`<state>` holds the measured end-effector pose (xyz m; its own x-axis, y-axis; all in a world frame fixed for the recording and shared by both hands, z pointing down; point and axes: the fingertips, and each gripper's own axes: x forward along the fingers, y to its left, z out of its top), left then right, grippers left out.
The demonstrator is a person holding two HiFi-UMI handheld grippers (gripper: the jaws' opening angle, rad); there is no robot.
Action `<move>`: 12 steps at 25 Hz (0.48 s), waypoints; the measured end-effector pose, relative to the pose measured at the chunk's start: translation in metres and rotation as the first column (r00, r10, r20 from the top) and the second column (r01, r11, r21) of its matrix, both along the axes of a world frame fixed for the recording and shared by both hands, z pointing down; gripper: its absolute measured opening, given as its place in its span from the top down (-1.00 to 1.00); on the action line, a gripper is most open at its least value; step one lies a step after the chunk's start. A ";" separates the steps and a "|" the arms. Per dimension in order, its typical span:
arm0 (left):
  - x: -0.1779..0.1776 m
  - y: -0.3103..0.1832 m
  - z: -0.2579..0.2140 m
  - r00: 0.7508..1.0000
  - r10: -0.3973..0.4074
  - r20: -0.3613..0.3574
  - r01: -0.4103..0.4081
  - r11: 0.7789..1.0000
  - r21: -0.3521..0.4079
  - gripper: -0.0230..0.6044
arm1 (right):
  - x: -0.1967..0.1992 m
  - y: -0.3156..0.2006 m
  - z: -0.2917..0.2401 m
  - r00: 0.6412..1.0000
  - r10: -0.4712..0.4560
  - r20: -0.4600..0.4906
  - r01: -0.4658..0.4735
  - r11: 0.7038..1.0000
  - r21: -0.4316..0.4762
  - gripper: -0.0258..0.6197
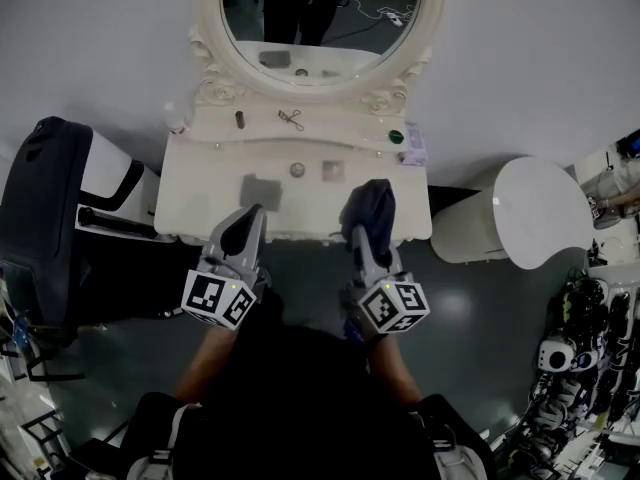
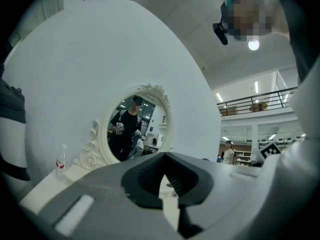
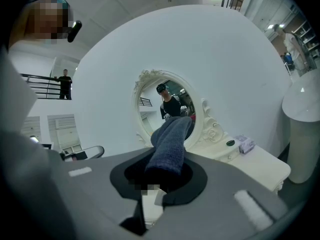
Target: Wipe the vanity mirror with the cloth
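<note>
Head view: the right gripper [image 1: 368,236] is pinching the dark cloth [image 1: 372,203]. The cloth is sticking out past the jaws, its long axis pointing at the vanity mirror [image 1: 320,18]. The glass is sitting straight ahead, across the whole depth of the vanity top [image 1: 200,183], well apart from the cloth. The left gripper [image 1: 246,223] is hanging beside it at the front edge, no nearer the glass, fingers pressed together. A white round side table [image 1: 530,208] is standing at the right and a black chair [image 1: 45,198] at the left, on a dark floor.

Left gripper view: the left gripper [image 2: 165,176] is showing only a thin slit between its jaws, with nothing in it. The mirror [image 2: 132,131] is lying ahead and left, with a small bottle [image 2: 61,161] beside its frame.

Right gripper view: the right gripper [image 3: 160,176] is clamping the cloth [image 3: 170,144], which is rising in line with the mirror [image 3: 150,109] (overlapping it in view only, probably not touching). The white wall [image 3: 240,74] is backing it all. Likely the right arm is the one to reach forward and up.
</note>
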<state>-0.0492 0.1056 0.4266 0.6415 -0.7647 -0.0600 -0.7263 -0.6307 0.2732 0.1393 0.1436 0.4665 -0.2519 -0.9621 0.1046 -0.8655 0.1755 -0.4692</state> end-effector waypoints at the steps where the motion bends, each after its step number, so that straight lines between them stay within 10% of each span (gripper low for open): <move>1: -0.002 -0.008 -0.001 1.000 0.007 -0.002 -0.007 1.000 0.000 0.93 | -0.003 -0.007 -0.001 1.000 0.006 -0.002 -0.006 1.000 0.000 0.78; 12: -0.028 -0.084 -0.007 0.996 0.080 -0.027 -0.080 0.997 -0.008 0.93 | -0.035 -0.082 -0.004 0.998 0.063 -0.009 -0.063 0.998 -0.017 0.78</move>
